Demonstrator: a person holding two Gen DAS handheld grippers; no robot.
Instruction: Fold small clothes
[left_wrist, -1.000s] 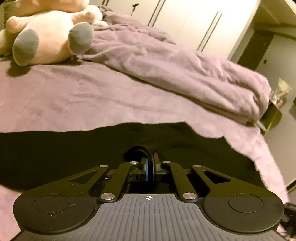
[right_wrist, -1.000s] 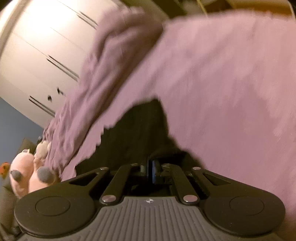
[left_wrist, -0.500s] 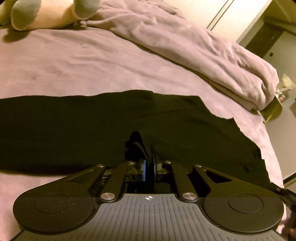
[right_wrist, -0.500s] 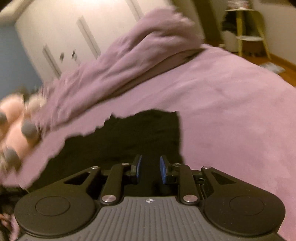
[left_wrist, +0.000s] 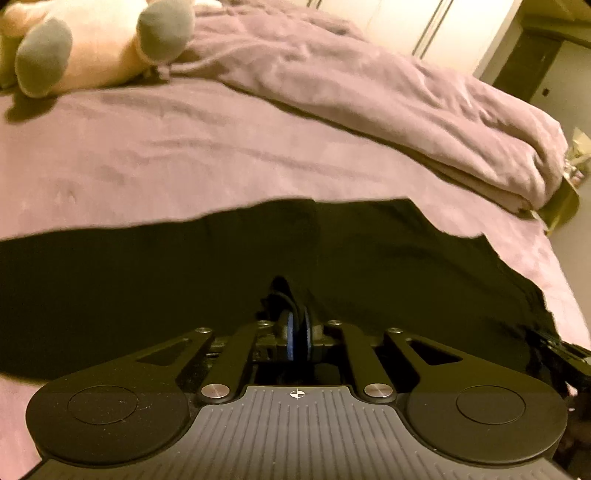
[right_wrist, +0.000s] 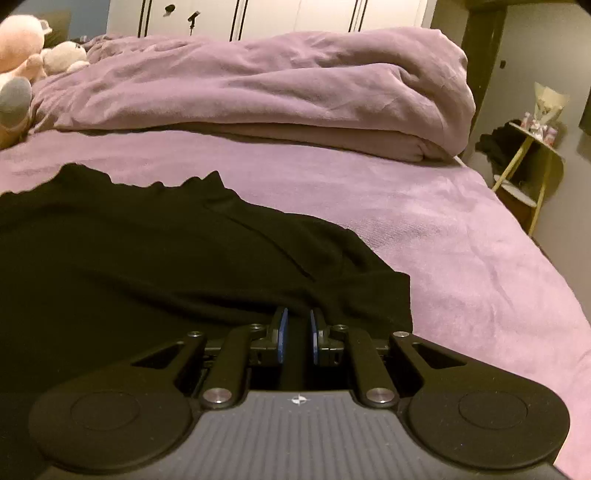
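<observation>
A bedroom in warm, dim light: a bed under a mauve sheet, a rolled duvet of the same colour along its far side, pale wardrobe doors behind. Spread across the near part of the sheet lies a black garment, mostly flat, with a rumpled far edge.

The left gripper is closed tight on a pinch of the black cloth, a small peak of it standing up between the blue pads. The right gripper has its jaws narrowly parted at the garment's near edge, with dark cloth showing in the gap but nothing clamped.

The fabric looks thin, soft and limp, so I'd expect it to sag and drag on the sheet; best taken at corners or hems, one in each gripper.

Only the right view shows the garment's right corner, its seam lines and a side table beyond the bed. The left view shows a plush toy up close.
</observation>
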